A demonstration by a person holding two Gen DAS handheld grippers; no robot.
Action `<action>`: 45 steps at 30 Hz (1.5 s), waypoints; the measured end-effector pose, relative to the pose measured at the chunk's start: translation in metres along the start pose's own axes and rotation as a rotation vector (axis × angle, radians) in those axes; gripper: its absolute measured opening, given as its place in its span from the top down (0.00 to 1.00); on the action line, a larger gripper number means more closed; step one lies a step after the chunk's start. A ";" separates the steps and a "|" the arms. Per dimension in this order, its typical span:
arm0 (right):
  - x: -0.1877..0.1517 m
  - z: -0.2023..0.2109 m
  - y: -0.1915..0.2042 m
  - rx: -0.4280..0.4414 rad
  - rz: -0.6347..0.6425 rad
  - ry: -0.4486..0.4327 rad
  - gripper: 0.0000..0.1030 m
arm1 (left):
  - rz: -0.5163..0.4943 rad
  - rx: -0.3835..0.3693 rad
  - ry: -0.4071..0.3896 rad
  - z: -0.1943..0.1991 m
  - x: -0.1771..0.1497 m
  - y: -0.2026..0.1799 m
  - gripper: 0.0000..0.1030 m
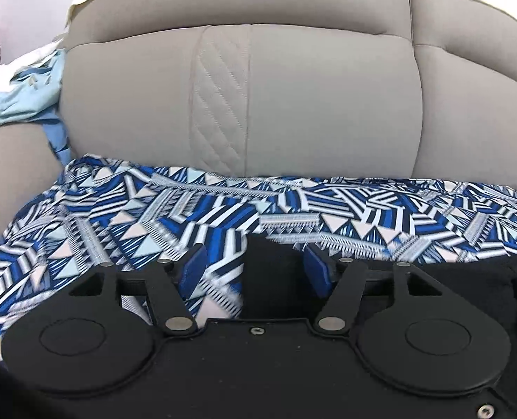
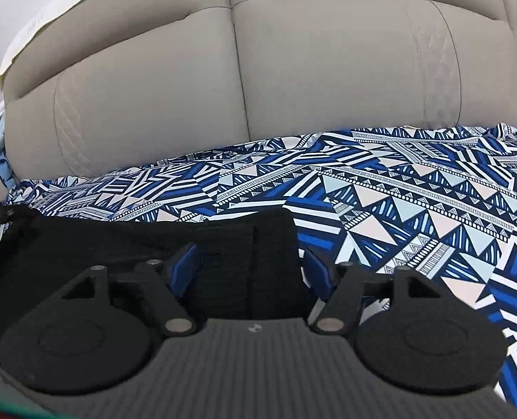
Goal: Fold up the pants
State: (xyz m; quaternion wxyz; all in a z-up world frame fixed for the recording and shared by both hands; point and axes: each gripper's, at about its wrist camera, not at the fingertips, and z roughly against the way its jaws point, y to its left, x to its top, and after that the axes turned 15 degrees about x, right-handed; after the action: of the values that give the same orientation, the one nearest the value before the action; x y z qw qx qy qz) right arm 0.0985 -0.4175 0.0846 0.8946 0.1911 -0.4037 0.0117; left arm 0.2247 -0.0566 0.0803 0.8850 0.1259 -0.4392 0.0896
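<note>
Two wrist views over a grey sofa (image 1: pixel 293 104) whose seat is draped with a blue-and-white geometric-print cloth (image 2: pixel 415 209). The black pants (image 2: pixel 136 241) lie on this cloth, just in front of the backrest; in the right wrist view they form a compact, roughly rectangular dark slab with a squared right edge, which we read as at least one fold already made. In the left wrist view only their left end shows, a dark corner between the blue pads. We see the left gripper (image 1: pixel 253 272) with fingers spread, straddling that edge without pinching it. The right gripper (image 2: pixel 249 269) likewise stands spread over the right end of the pants, its pads clear of the fabric. We judge both ends released and laid flat; whether a further fold is needed we cannot tell. A pale blue garment (image 1: pixel 21 94) sits on the armrest at far left.
</note>
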 end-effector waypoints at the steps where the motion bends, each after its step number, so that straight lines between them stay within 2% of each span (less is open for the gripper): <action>1: 0.000 0.001 0.000 -0.002 0.004 0.004 0.22 | 0.005 -0.009 0.004 0.005 -0.004 0.007 0.39; 3: -0.001 0.004 0.000 -0.004 0.010 0.012 0.18 | 0.035 -0.026 0.020 0.014 -0.012 0.024 0.33; 4: -0.001 0.005 -0.002 0.006 0.010 0.015 0.18 | 0.061 -0.033 0.037 0.016 -0.016 0.032 0.27; 9: -0.005 0.007 -0.007 0.054 0.005 0.015 0.17 | 0.138 -0.062 0.153 -0.001 -0.028 0.054 0.26; 10: -0.006 0.007 -0.006 0.064 0.009 0.017 0.22 | 0.147 -0.084 0.175 -0.006 -0.029 0.055 0.26; 12: -0.007 0.007 -0.002 0.081 0.018 0.025 0.26 | 0.182 -0.159 0.220 -0.015 -0.029 0.056 0.26; 13: -0.007 0.007 0.000 0.098 0.017 0.026 0.34 | 0.193 -0.192 0.234 -0.018 -0.029 0.055 0.26; 14: -0.006 0.008 -0.001 0.114 0.001 0.025 0.36 | 0.197 -0.205 0.228 -0.019 -0.028 0.052 0.26; 15: -0.006 0.008 -0.002 0.123 -0.011 0.023 0.39 | 0.188 -0.206 0.219 -0.020 -0.027 0.049 0.29; 16: -0.006 0.008 -0.002 0.130 -0.015 0.022 0.42 | 0.172 -0.207 0.212 -0.021 -0.027 0.046 0.42; 17: -0.006 0.008 -0.002 0.134 -0.018 0.020 0.44 | 0.157 -0.209 0.193 -0.022 -0.026 0.042 0.67; 18: -0.007 0.008 -0.001 0.142 -0.022 0.018 0.49 | 0.153 -0.226 0.167 -0.022 -0.027 0.039 0.79; 19: -0.007 0.007 0.000 0.156 -0.033 0.016 0.55 | 0.156 -0.219 0.150 -0.022 -0.026 0.036 0.82; 20: -0.006 0.006 0.001 0.163 -0.045 0.014 0.57 | 0.156 -0.182 0.123 -0.020 -0.024 0.032 0.86; 22: -0.003 0.000 0.005 0.169 -0.070 0.010 0.64 | 0.140 -0.144 0.100 -0.022 -0.018 0.026 0.87; 24: 0.004 -0.010 0.015 0.158 -0.049 0.012 0.66 | 0.132 -0.115 0.103 -0.033 -0.010 0.025 0.87; 35: 0.036 -0.085 0.050 0.137 0.040 0.006 0.65 | 0.101 0.049 0.103 -0.105 0.034 0.030 0.85; 44: 0.039 -0.099 0.048 0.139 0.033 -0.004 0.58 | 0.050 0.089 0.067 -0.119 0.037 0.020 0.82; 45: 0.040 -0.099 0.048 0.130 0.037 -0.001 0.53 | 0.042 0.091 0.067 -0.117 0.036 0.020 0.80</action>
State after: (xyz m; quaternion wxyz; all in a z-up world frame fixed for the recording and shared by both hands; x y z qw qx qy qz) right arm 0.1876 -0.3435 0.0703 0.8797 0.2414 -0.4061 0.0546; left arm 0.3295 -0.0004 0.0441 0.8904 0.1536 -0.4075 0.1324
